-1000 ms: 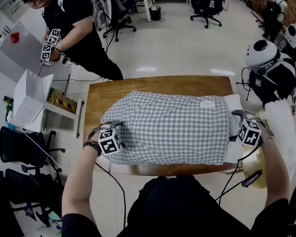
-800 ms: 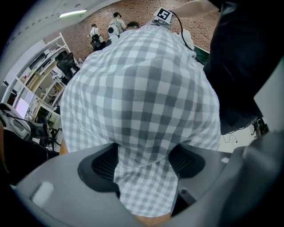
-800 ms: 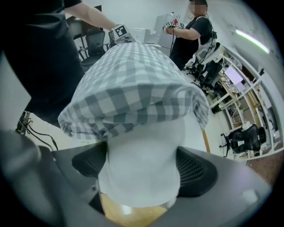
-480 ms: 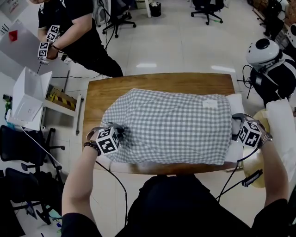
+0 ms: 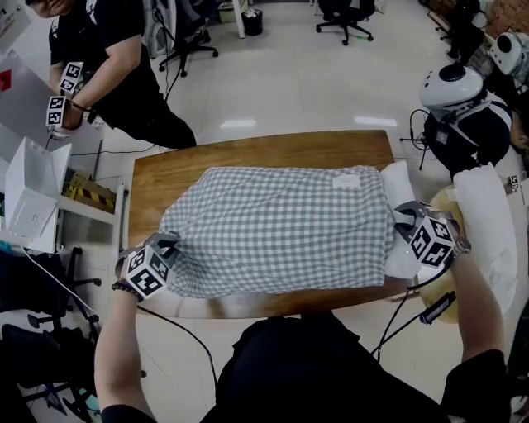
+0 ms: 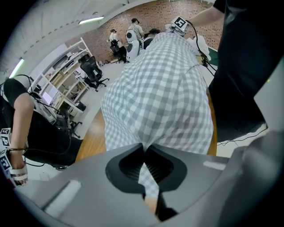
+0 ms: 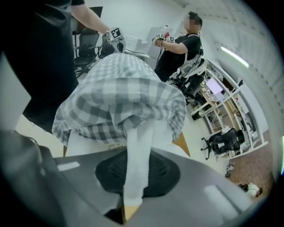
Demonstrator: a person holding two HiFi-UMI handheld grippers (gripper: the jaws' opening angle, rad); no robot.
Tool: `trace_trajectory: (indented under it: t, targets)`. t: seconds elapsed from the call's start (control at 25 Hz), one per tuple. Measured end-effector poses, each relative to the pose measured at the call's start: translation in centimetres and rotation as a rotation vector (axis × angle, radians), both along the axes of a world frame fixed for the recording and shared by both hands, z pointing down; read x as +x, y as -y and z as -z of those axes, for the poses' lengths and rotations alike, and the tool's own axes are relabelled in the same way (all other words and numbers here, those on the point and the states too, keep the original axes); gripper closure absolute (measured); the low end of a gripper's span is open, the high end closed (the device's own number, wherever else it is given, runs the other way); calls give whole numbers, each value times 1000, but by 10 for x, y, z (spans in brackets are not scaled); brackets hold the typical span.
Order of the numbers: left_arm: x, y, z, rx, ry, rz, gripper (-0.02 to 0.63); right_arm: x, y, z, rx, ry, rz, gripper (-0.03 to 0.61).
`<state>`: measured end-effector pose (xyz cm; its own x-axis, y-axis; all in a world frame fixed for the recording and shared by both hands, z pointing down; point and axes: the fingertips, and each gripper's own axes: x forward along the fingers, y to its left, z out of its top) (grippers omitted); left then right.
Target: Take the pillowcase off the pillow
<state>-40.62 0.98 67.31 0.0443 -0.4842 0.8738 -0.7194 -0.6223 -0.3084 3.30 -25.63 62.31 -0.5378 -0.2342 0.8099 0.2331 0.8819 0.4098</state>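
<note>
A pillow in a grey-and-white checked pillowcase (image 5: 273, 227) lies across the wooden table (image 5: 248, 153). My left gripper (image 5: 169, 244) is at its near left corner; its jaws have just been closing and are shut on a fold of the checked pillowcase (image 6: 164, 88), as the left gripper (image 6: 144, 170) view shows. The white pillow (image 5: 398, 186) sticks out of the case's open right end. My right gripper (image 5: 403, 217) has also just been closing and pinches a strip of the white pillow (image 7: 137, 146) between the jaws of the right gripper (image 7: 133, 179), just below the pillowcase (image 7: 124, 93) edge.
A person (image 5: 99, 58) holding marker-cube grippers stands at the far left beside a white box (image 5: 29, 194). A white-helmeted machine (image 5: 455, 91) and a long white bag (image 5: 483, 223) stand at the right. Office chairs (image 5: 343, 12) are on the floor behind.
Both grippers went from open to shut, the left on the pillowcase corner, the right on the white pillow. The left gripper has pulled left and towards me, stretching the corner.
</note>
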Motion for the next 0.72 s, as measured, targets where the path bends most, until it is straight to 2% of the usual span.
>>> trace_trajectory:
  t: [0.12, 0.28, 0.72]
  targets:
    - [-30, -14, 37, 53, 33, 45, 611, -20, -7, 33, 59, 19, -3, 560]
    - [-38, -25, 65, 112, 61, 103, 611, -8, -12, 70, 120, 70, -27, 565]
    - [3, -21, 82, 181, 123, 184, 611, 75, 14, 112, 219, 208, -101, 568]
